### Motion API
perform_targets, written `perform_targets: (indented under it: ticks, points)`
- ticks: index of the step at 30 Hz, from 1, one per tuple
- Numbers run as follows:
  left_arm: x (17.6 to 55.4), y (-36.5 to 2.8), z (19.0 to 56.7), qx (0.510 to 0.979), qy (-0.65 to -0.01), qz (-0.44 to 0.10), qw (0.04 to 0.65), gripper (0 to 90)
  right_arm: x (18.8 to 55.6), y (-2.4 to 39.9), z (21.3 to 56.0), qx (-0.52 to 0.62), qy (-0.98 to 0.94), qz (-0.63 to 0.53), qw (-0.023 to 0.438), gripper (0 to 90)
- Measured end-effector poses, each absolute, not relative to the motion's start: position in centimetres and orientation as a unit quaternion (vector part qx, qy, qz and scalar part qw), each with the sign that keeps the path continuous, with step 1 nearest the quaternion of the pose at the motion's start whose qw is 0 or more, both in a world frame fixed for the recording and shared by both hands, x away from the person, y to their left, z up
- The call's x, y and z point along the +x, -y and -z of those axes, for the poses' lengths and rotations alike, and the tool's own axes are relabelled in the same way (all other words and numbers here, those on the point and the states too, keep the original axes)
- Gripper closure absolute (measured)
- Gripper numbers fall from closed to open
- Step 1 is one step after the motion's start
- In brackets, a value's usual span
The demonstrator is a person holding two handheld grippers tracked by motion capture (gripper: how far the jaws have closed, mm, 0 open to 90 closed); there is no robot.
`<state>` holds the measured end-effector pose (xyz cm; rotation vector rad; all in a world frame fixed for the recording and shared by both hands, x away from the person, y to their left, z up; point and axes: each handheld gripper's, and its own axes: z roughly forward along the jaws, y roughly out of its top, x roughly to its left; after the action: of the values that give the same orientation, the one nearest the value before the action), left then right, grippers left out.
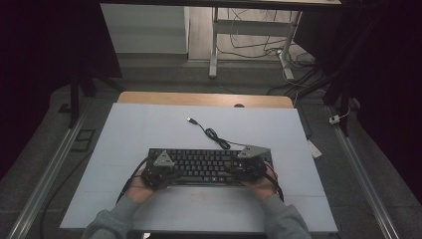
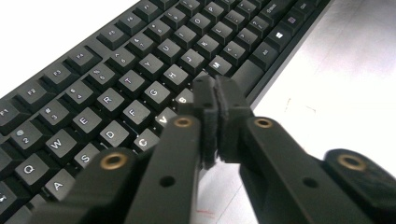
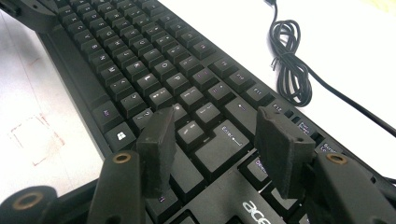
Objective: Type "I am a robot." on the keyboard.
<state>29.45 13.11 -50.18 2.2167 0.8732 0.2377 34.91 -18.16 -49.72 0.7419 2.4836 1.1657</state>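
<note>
Flat black plastic keyboard (image 1: 209, 166) lay mid-worktop (image 1: 149, 134), white sheet under it. Left claw (image 2: 216, 91) was pinched closed on nothing, tip over the B/N keys; right claw (image 3: 215, 135) stood open above Enter. Risks: closed tip could hit two keys at once, or the open right one snag a keycap.

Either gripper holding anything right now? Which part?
Nothing held. Left gripper is shut on itself above the keyboard; right gripper is open over the Enter area.

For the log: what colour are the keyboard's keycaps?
Black keycaps with white legends, clearest in the left gripper view.
</note>
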Motion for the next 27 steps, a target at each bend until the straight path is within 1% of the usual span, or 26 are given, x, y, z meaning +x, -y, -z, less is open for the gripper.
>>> perform_targets:
  ticks: [7, 27]
  points:
    - [29.7, -12.3, 51.2, 0.869, -0.338, -0.085, 0.351, 89.0, 34.9, 18.2, 49.7, 0.259, -0.864, -0.405, 0.149, 48.1]
    - [29.7, -11.7, 52.1, 0.873, -0.339, -0.096, 0.338, 89.0, 34.9, 18.1, 49.8, 0.258, -0.865, -0.404, 0.149, 48.1]
